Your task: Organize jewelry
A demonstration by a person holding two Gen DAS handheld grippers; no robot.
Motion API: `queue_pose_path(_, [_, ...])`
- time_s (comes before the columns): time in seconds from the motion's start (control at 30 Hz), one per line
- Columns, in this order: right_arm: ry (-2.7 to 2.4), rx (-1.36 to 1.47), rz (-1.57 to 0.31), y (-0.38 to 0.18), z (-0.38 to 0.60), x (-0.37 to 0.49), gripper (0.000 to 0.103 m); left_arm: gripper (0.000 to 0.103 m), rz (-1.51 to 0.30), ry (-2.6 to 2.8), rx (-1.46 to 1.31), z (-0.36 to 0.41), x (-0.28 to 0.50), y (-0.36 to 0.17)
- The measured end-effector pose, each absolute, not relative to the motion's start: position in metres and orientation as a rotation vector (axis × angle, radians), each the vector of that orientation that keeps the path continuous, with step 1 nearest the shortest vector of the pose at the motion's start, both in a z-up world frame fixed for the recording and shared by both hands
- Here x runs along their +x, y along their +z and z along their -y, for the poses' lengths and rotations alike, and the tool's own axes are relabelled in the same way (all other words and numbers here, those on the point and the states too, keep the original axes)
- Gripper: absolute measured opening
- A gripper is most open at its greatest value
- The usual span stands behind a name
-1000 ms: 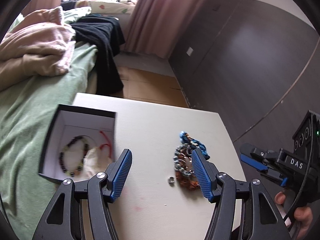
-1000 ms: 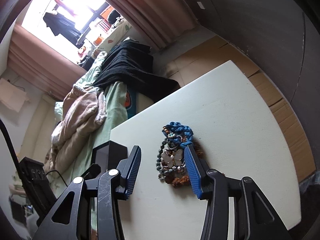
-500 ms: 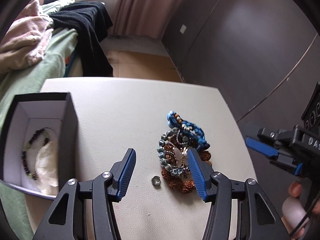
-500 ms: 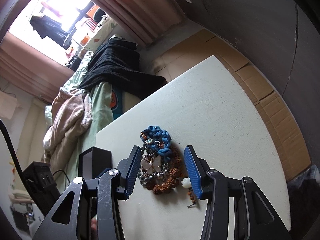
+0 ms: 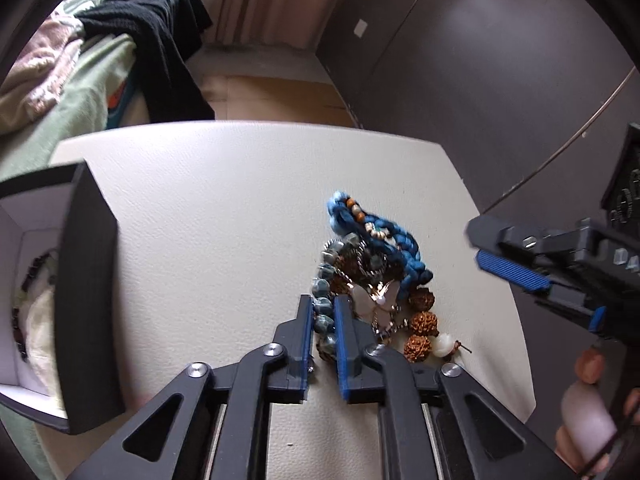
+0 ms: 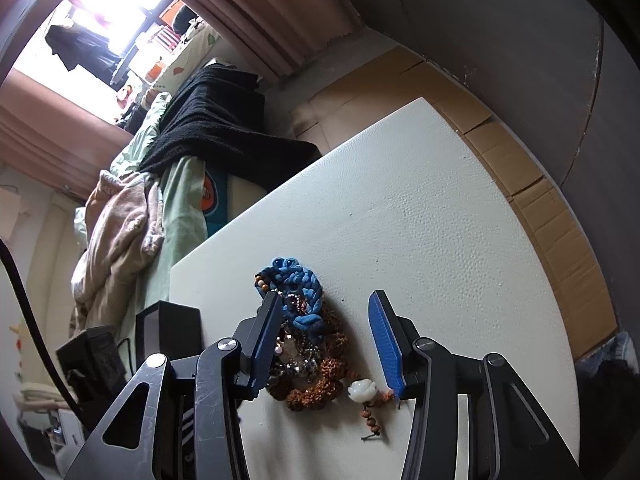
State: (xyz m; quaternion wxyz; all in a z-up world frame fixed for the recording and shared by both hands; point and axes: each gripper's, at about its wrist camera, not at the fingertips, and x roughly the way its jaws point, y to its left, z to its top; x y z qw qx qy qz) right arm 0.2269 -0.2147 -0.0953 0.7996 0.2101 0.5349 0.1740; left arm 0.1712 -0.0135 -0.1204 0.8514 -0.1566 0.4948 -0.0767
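Observation:
A tangled jewelry pile (image 5: 372,276) lies on the white table (image 5: 224,200): a blue braided bracelet (image 5: 380,232), brown knobbly beads (image 5: 424,324), a white flower bead (image 5: 444,350) and a grey-blue bead bracelet (image 5: 323,320). My left gripper (image 5: 323,312) is closing, and its blue pads pinch the grey-blue bead strand at the pile's left edge. My right gripper (image 6: 326,304) hangs open over the same pile (image 6: 304,336), with nothing touching its pads. It also shows from the side as the right gripper (image 5: 494,252). A black box (image 5: 88,280) with a white inside holds a dark bead bracelet (image 5: 24,280).
The black box (image 6: 168,328) stands at the table's left edge. A bed with a green sheet (image 5: 92,92), a black garment (image 5: 160,40) and a pink blanket lies beyond. A dark wall (image 5: 480,80) runs along the right. Cardboard (image 6: 540,200) covers the floor past the table. A hand (image 5: 588,420) holds the right gripper.
My left gripper dropped forward onto the pile and its jaws narrowed from wide apart onto the grey-blue beads. My right gripper sank closer to the pile, jaws unchanged.

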Motion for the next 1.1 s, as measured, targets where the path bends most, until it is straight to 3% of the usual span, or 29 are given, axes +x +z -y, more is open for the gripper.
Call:
queue_pose_path(0.57, [0.409, 0.3, -1.175, -0.116, 0.17, 0.228, 0.046, 0.01, -0.89, -0.188, -0.452, -0.026, 0.148, -0.075])
queue_pose_path(0.6, [0.399, 0.288, -1.166, -0.116, 0.169, 0.228, 0.041, 0.01, -0.885, -0.187, -0.456, -0.028, 0.147, -0.073])
queue_pose_path(0.63, [0.388, 0.275, -1.157, -0.115, 0.169, 0.228, 0.025, 0.01, -0.881, -0.185, -0.459, -0.03, 0.146, -0.071])
queue_pose_path(0.7, [0.402, 0.287, -1.16, -0.115, 0.171, 0.229, 0.007, 0.01, -0.875, -0.181, -0.464, -0.034, 0.144, -0.07])
queue_pose_path(1.1, [0.486, 0.369, -1.072, -0.084, 0.178, 0.219, 0.006, 0.01, -0.794, -0.155, -0.506, -0.06, 0.125, -0.051])
